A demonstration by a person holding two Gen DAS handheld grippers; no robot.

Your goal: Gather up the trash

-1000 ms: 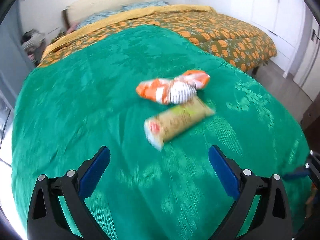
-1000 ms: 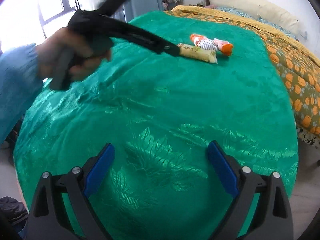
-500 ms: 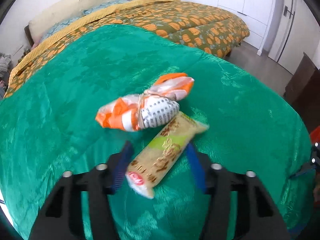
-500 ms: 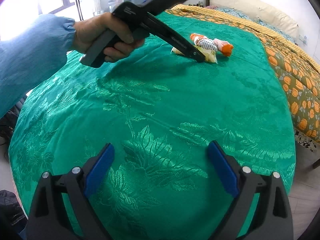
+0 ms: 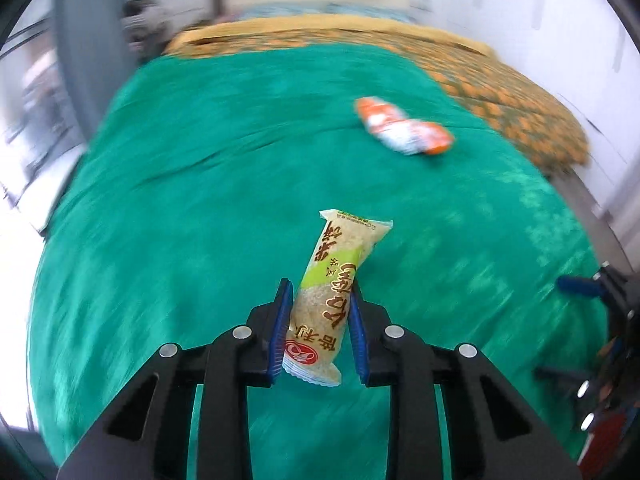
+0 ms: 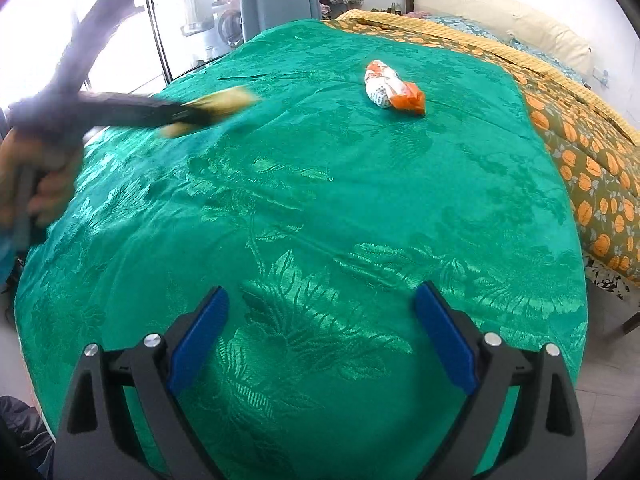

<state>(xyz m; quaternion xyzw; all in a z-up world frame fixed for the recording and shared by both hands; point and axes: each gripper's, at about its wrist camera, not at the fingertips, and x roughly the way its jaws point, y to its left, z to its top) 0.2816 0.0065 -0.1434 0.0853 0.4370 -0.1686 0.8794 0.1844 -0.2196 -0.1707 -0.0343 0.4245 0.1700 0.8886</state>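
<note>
The tan-and-green snack wrapper sits pinched between the blue pads of your left gripper, whose jaws have just closed on it, lifted clear of the green bedspread. The knotted orange-and-white wrapper lies on the spread, well apart. Your right gripper hangs wide and empty.
</note>
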